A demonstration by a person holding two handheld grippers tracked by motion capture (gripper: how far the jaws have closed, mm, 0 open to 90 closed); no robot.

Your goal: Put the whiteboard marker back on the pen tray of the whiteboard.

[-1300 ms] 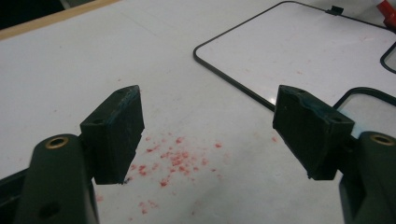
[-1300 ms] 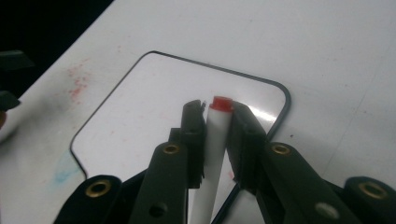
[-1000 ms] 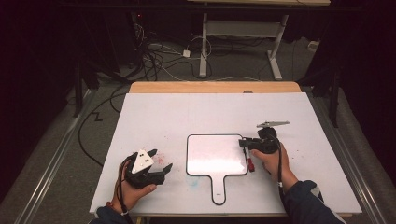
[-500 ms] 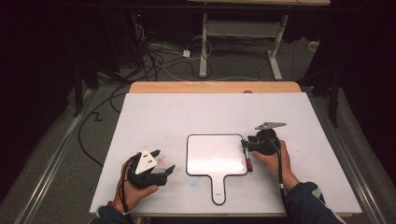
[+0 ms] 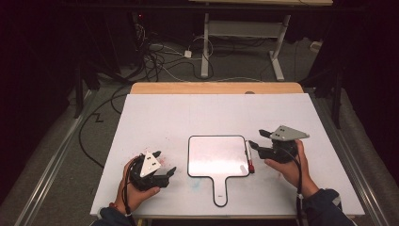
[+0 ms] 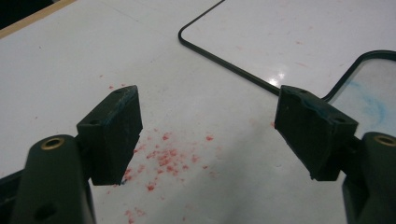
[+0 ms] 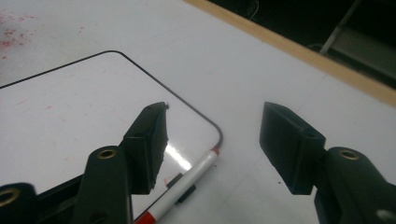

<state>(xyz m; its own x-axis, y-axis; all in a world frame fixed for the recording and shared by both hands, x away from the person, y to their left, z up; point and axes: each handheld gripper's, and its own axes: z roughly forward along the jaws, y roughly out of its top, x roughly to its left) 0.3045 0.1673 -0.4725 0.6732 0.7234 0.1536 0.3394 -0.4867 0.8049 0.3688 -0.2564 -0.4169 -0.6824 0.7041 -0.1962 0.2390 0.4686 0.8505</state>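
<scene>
- Your right gripper [image 5: 258, 138] sits just off the board's [image 5: 219, 155] right edge, at about 3 o'clock from it, raised off the table [image 5: 160, 113].
- Its jaws have just been opening and now stand released, with nothing between the pads; in the right gripper view the marker [image 7: 184, 185] lies below them, untouched.
- The marker [image 5: 249, 157] rests along the board's right edge, its red end toward you at 6 o'clock.
- Your left gripper [image 5: 163, 164] rests at about 9 o'clock from the board, near its lower left corner.
- Its jaws are spread wide, holding nothing; red specks [image 6: 170, 156] dot the table between them.
</scene>
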